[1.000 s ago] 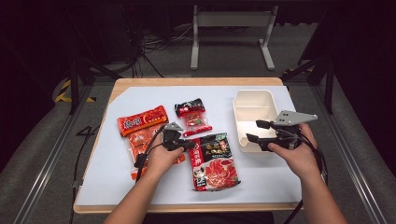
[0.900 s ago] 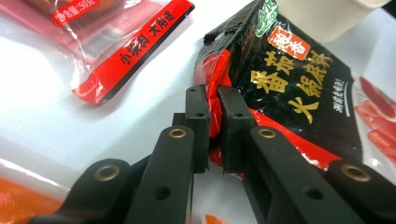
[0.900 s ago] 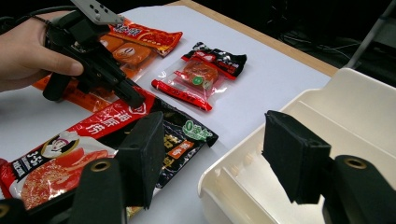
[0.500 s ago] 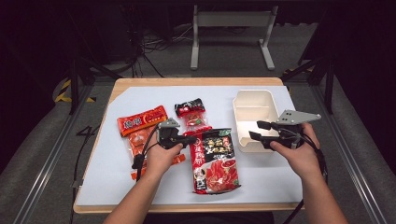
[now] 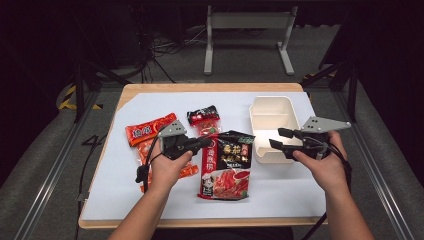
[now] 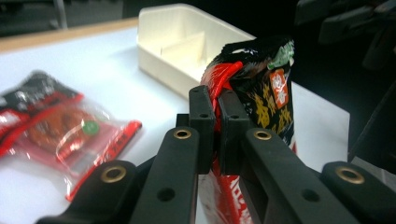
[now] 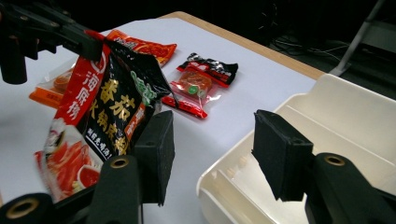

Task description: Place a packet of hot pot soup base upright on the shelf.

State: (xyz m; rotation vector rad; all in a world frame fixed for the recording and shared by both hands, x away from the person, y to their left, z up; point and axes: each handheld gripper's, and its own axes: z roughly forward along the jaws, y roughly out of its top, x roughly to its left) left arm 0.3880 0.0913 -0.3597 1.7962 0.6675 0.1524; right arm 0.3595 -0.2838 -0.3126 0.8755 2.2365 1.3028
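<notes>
My left gripper [image 5: 205, 143] [image 6: 217, 122] is shut on the top left corner of a large red and black hotpot sauce packet [image 5: 226, 164] [image 6: 261, 79] [image 7: 100, 109]. That corner is lifted off the white mat while the packet's lower end rests on it. My right gripper [image 5: 277, 139] [image 7: 212, 151] is open, hovering at the near left edge of the cream divided box [image 5: 272, 125] [image 7: 322, 140], with nothing between its jaws. The packet hangs just left of the right gripper.
A small red and black snack packet [image 5: 204, 120] [image 7: 198, 81] [image 6: 56, 126] lies behind the left gripper. An orange packet [image 5: 150, 131] [image 7: 140, 44] lies under the left hand. The white mat [image 5: 280, 192] covers a wooden table [image 5: 200, 87].
The left gripper has raised the sauce packet's top corner and drawn it a little to the right, toward the box. The right gripper has held almost still.
</notes>
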